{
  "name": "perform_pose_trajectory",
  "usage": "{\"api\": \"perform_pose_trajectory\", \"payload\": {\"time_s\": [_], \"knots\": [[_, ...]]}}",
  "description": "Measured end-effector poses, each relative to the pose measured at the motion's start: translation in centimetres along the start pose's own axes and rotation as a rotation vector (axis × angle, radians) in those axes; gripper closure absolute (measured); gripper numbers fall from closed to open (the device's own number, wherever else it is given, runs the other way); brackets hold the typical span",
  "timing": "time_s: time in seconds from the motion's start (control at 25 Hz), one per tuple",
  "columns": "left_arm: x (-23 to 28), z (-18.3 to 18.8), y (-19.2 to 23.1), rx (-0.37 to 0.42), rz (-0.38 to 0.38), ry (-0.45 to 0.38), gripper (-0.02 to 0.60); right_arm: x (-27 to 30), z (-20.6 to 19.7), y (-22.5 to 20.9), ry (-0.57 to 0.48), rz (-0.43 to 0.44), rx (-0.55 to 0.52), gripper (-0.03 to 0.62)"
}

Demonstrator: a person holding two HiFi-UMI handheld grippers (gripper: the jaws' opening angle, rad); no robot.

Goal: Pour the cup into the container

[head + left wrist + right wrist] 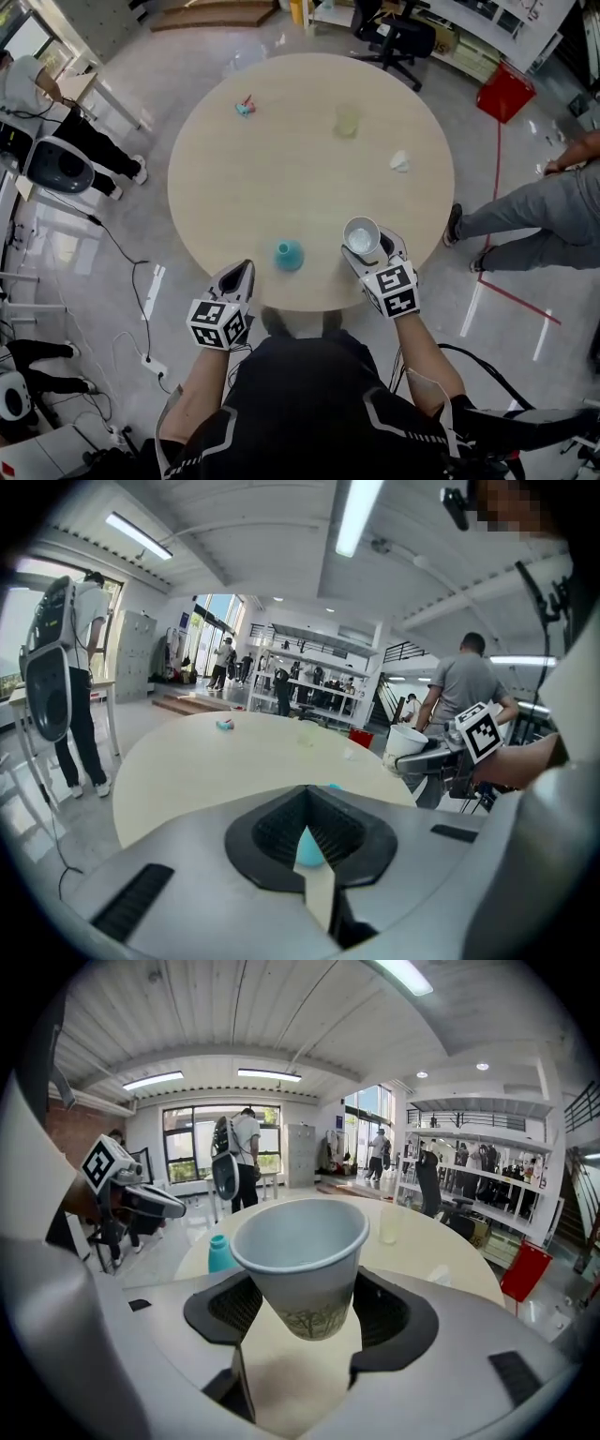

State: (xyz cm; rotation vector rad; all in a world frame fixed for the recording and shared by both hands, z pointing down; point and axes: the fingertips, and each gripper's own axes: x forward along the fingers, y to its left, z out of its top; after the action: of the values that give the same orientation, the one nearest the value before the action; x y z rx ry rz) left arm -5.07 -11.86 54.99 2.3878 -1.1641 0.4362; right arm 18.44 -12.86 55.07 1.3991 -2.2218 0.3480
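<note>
White paper cup with a dark tree print low on its wall sits clamped between the jaws of the right gripper, mouth up. It is held above the near edge of the round beige table, and what is inside it cannot be made out. Just to its left, near the same edge, a teal narrow-necked bottle stands upright on the tabletop. The left gripper hangs at the near edge left of the bottle, its jaws pressed together with nothing between them. Its own view shows the bottle just beyond the tips. Toward the far edge a pale translucent cup stands upright, well apart from the paper cup. A small teal and red object lies toward the far left edge, and a crumpled white scrap lies near the right edge
</note>
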Motion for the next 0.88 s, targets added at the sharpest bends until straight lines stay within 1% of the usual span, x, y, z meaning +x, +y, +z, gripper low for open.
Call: {"api": "perform_pose_trajectory", "payload": {"time_s": [0.2, 0.48, 0.64, 0.88], "knots": [[-0.3, 1.8, 0.7, 0.021, -0.039, -0.042, 0.581, -0.2, 2.7, 1.7, 0.012, -0.022, -0.044, 0.287], [-0.6, 3.5, 2.0, 0.046, -0.063, -0.088, 0.581, 1.5, 4.9, 4.9, 0.058, -0.01, -0.126, 0.287], [0.0, 3.5, 2.2, 0.049, -0.073, -0.079, 0.581, 2.6, 4.8, 5.7, 0.109, -0.024, -0.216, 0.287], [0.8, 2.5, 1.9, 0.056, -0.094, -0.059, 0.581, 4.3, 3.6, 7.1, 0.202, -0.048, -0.402, 0.287]]}}
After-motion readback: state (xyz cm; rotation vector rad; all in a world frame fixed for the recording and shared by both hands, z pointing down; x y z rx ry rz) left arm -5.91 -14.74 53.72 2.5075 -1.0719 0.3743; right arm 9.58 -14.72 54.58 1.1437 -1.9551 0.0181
